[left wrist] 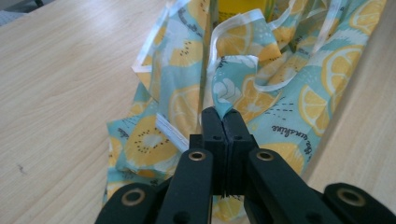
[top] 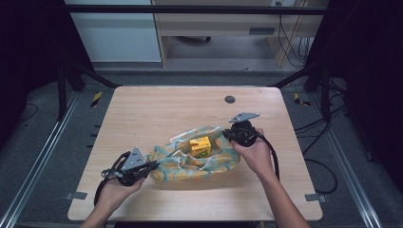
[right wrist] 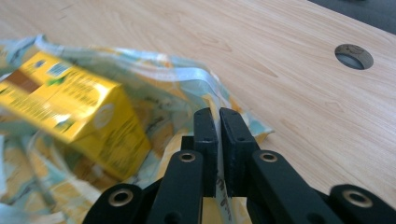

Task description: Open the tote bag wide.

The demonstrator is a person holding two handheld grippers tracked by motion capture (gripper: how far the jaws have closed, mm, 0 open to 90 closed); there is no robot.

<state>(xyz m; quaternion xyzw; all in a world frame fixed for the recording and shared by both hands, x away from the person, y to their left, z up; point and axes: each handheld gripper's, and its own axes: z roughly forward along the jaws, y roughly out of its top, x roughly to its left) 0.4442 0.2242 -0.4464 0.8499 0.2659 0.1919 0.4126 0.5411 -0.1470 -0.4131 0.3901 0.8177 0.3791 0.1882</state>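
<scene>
From the high view, the lemon-print fabric bag (top: 195, 159) lies mid-table with a yellow carton (top: 200, 146) in its mouth, so both hands should pull evenly outward. The left gripper view shows the left gripper (left wrist: 223, 113) clamped on a fold of rim; the right gripper view shows the right gripper (right wrist: 218, 115) pinching the opposite edge, carton print close

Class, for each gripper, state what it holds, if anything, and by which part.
The left gripper pinches a fold of the lemon-print bag at its near end; the right gripper clamps the bag's edge at the far end.

Overhead forward-down; two close bag (top: 195, 161) views.
</scene>
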